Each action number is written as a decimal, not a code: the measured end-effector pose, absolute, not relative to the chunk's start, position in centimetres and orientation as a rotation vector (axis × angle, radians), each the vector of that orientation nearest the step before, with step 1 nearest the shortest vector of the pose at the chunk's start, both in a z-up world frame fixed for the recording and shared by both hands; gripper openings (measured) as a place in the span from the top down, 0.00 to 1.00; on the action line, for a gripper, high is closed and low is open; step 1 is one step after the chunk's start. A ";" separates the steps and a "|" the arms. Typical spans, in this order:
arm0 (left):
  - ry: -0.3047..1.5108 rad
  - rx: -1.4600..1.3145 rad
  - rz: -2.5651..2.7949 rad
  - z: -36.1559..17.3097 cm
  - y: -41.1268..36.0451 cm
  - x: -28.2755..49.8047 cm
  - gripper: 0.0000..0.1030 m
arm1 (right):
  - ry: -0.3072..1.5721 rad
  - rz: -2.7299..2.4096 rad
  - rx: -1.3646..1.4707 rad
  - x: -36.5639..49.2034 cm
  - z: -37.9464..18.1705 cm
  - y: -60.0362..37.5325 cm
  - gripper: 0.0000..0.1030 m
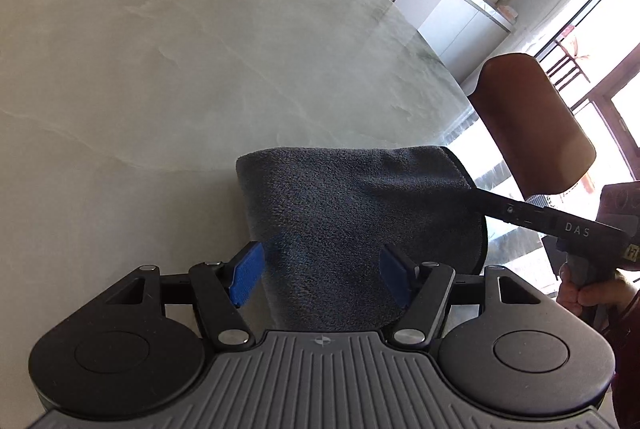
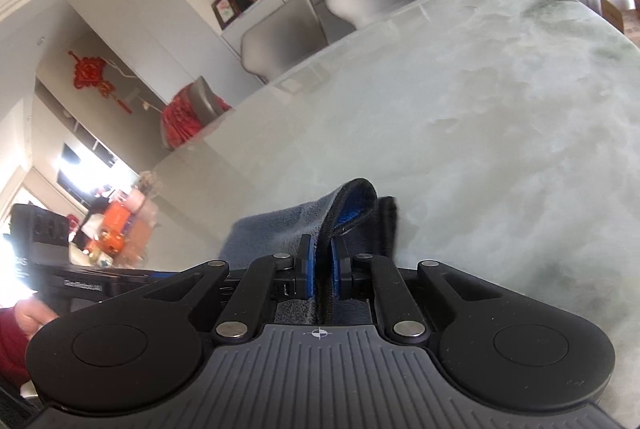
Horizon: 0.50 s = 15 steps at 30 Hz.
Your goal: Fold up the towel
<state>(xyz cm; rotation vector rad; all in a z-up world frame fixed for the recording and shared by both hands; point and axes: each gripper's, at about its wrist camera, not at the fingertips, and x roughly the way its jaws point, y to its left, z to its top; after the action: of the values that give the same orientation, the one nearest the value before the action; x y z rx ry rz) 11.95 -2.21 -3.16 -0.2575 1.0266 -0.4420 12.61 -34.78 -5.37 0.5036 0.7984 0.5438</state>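
Presently my right gripper (image 2: 320, 269) is clenched on the grey towel's (image 1: 352, 229) bound edge at the marble table's (image 1: 200, 69) near side; my left gripper (image 1: 322, 269) hangs released over it. I should lift evenly, carry the edge across, and align hems before letting go.

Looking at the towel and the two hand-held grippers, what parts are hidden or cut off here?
- Towel's near edge: left wrist view, behind the left hand-held gripper's body.
- Towel edge pinched in the right hand-held gripper: right wrist view, pads cover it.
- Person's hand: left wrist view, cut off at the right edge.
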 end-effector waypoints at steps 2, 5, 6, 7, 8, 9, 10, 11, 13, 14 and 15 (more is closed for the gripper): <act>1.029 -0.251 -0.449 -3.2 -2.4 11.9 0.34 | 0.827 0.536 0.480 13.0 -6.4 -34.9 0.91; 1.038 -0.225 -0.467 -3.5 -3.0 11.8 0.34 | 0.871 0.511 0.397 13.5 -7.4 -34.2 0.86; 1.042 -0.211 -0.472 -3.6 -3.3 11.8 0.34 | 0.865 0.506 0.390 13.4 -7.5 -34.1 0.80; 1.047 -0.193 -0.474 -3.8 -3.6 11.7 0.34 | 0.858 0.499 0.386 13.3 -7.5 -34.1 0.79; 1.053 -0.177 -0.476 -3.9 -3.9 11.7 0.34 | 0.850 0.492 0.379 13.2 -7.2 -34.1 0.78; 1.057 -0.166 -0.480 -3.9 -4.1 11.6 0.34 | 0.836 0.487 0.368 13.1 -6.8 -34.0 0.76; 1.061 -0.158 -0.486 -3.9 -4.2 11.6 0.34 | 0.822 0.483 0.356 13.1 -6.4 -34.0 0.76; 1.058 -0.150 -0.488 -3.8 -4.3 11.5 0.34 | 0.808 0.480 0.348 13.0 -6.0 -34.0 0.75; 1.033 -0.139 -0.484 -3.1 -4.2 11.3 0.34 | 0.765 0.505 0.348 12.5 -4.9 -33.7 0.70; 0.999 -0.140 -0.483 -2.6 -4.1 11.3 0.34 | 0.755 0.528 0.352 12.4 -4.6 -33.5 0.70; 0.967 -0.143 -0.489 -2.1 -3.9 11.3 0.34 | 0.760 0.556 0.359 12.5 -4.6 -33.2 0.68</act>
<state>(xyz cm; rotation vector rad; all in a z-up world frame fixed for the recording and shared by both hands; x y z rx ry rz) 11.33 -3.92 -2.11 -0.1433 0.9667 -0.4894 12.52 -33.16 -4.64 0.3589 0.7602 0.5559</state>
